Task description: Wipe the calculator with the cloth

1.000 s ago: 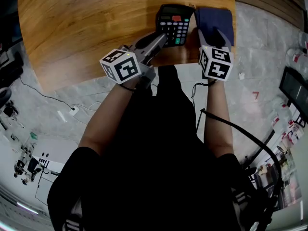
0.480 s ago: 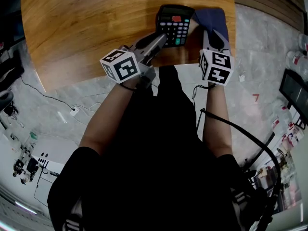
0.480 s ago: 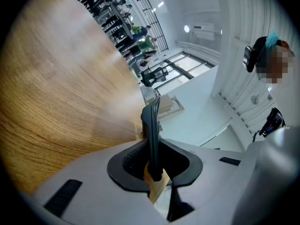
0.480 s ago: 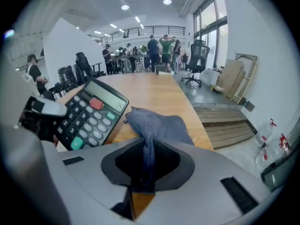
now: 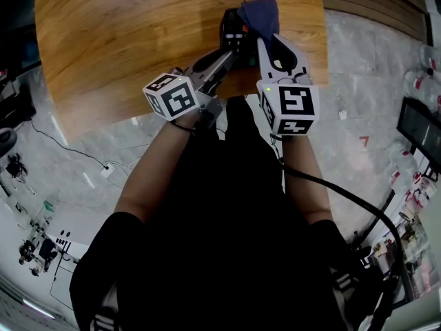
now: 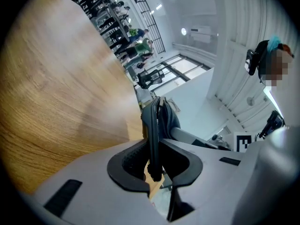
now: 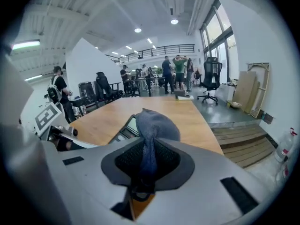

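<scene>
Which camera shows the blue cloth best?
The right gripper view: the dark blue fabric cloth fills the middle, bunched and pinched in the right hand-held gripper. The head view shows it small, by the black calculator. The left gripper view shows only a sliver behind the calculator's edge.

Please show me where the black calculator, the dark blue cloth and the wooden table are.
Black calculator (image 5: 233,33): head view, on its dark face.
Dark blue cloth (image 7: 153,124): right gripper view, on the bunched part beyond the jaws.
Wooden table (image 5: 117,40): head view, on its bare top.
</scene>
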`<state>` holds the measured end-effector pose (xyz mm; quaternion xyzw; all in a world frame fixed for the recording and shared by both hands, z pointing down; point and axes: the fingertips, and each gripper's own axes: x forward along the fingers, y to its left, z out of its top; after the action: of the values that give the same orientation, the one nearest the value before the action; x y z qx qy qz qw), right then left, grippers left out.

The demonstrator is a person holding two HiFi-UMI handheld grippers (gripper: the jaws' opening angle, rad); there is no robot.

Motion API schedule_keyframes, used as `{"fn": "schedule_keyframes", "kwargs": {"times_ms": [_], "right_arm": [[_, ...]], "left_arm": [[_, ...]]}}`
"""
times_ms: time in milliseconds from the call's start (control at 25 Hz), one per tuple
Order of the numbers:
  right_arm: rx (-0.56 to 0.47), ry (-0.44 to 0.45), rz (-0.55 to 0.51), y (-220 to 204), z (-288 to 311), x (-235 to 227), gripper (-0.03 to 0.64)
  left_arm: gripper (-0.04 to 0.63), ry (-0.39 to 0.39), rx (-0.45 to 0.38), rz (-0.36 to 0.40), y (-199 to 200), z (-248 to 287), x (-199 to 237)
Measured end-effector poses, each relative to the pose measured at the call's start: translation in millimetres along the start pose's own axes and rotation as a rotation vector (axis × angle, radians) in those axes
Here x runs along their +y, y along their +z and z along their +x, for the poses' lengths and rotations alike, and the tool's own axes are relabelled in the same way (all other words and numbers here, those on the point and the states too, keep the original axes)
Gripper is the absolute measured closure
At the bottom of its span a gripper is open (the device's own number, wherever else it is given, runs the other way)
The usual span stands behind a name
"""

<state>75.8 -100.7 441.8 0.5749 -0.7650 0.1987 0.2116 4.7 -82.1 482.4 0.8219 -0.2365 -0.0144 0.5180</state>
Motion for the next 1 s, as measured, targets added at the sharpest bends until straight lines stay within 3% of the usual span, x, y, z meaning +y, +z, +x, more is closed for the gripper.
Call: {"fn": "schedule_keyframes", "kwargs": {"times_ms": [240, 400, 640, 1000], "right_arm": [[-0.114, 0.155, -0.076, 60.1, -19.1, 73.8, 0.557], [-0.117, 0.209, -0.094, 62.5, -20.5, 95.9, 0.557], [-0.035, 0.15, -0.06, 23.4, -0.9, 68.0, 0.557], [-0.011, -0.012, -0.012, 6.3, 10.8, -1.7, 0.557]], "left_arm": [[0.522, -0.003, -0.01, 0.017, 13.6, -8.4, -9.9], [0.522, -0.007, -0.032, 0.016, 21.9, -15.1, -11.3], [0.522, -0.048, -0.035, 0.01, 20.1, -19.7, -18.9], [0.52, -0.06, -0.046, -0.015, 18.3, -22.5, -16.8]]}}
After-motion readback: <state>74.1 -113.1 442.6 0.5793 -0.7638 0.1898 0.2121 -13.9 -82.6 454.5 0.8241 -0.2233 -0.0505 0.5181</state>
